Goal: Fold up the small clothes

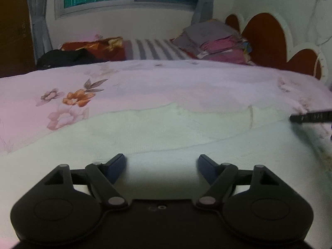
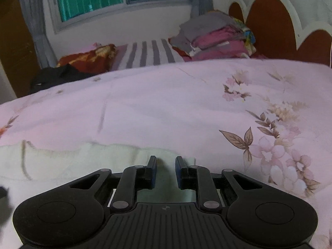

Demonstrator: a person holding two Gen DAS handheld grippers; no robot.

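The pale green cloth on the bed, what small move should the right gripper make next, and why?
Probably ease the right gripper forward and down, then close on the pale green cloth at its right edge. Its jaws stand partly open with nothing between them, right at that edge, and the cloth lies flat on the floral bedspread. The left gripper is wide open over the same cloth, also holding nothing.

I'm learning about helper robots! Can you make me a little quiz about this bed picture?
1. True or false: the left gripper is open over the pale garment.
2. What lies by the headboard? A) stack of folded clothes B) a teddy bear C) a lamp
3. Fill in: the pink bedspread has a ___ pattern.

Key: 1 true; 2 A; 3 flower
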